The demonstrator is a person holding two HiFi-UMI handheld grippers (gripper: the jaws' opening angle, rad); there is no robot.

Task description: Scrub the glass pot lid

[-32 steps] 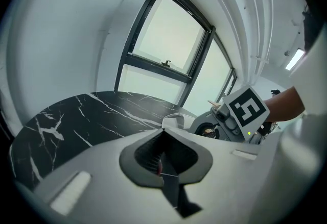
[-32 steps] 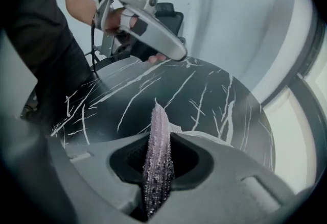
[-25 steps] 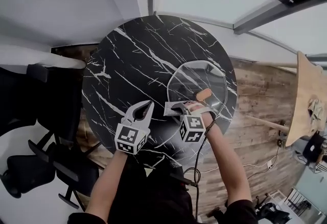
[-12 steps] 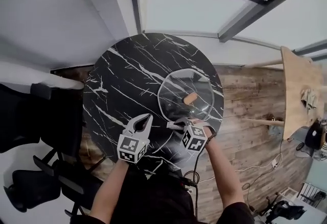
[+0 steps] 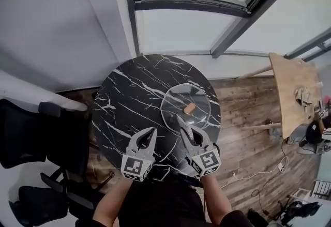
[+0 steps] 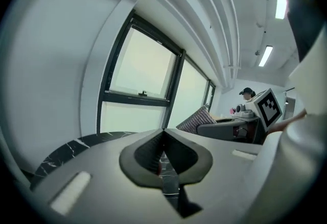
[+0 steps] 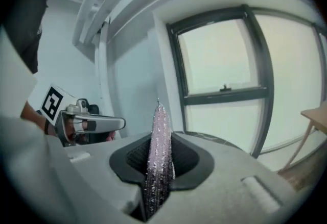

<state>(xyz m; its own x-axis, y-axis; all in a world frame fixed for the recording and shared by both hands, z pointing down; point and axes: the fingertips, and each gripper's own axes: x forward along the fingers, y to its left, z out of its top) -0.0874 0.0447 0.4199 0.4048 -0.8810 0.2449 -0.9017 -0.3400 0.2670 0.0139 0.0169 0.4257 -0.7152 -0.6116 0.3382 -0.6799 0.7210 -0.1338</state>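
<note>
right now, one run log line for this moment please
left tongs: shut, empty | right tongs: shut on sparkly pink scrubbing pad | round glass pot lid: flat on black marble table, no tongs touching

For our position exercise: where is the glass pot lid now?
Head view: the glass pot lid lies on the marble table, right side, near the right tongs.

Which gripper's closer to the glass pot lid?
Right. Right gripper, shut on a glittery scrubber, shows its tips by the near rim of the glass pot lid; left gripper sits farther left, over the table.
</note>
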